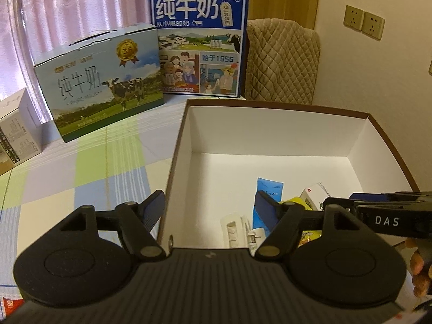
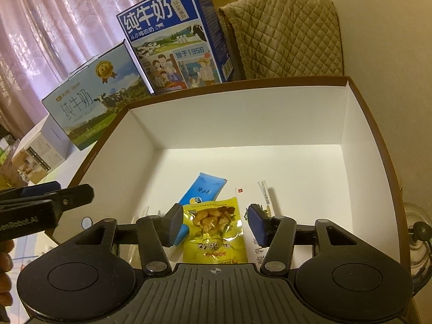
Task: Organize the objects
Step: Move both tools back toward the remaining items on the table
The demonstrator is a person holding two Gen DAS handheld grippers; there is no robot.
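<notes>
Right now my right hand-held gripper (image 2: 214,222) hangs open over the near end of the box (image 2: 243,118), jaws spread with nothing between them; the yellow snack pack (image 2: 213,232) lies flat on the box floor directly below the gap. My guess is that it is one of the things being sorted, already in place. My left hand-held gripper (image 1: 209,210) is open and empty too, straddling the box's left wall, one finger outside over the checked cloth (image 1: 89,170) on the counter, the other inside.

Just beside the yellow pack, a blue sachet (image 2: 205,187) lies partly under it to the left, and a white carton (image 2: 256,202) rests to its right. A white plastic piece (image 1: 233,228) sits at the near left of the floor. Everything is bunched at the near end, leaving the far half of the floor bare, likely room for more.

Beyond the box, two milk cartons stand on the counter: a pale one (image 1: 100,81) to the left, a blue one (image 1: 199,43) upright behind. A quilted cover (image 1: 280,62) sits at the far right.
</notes>
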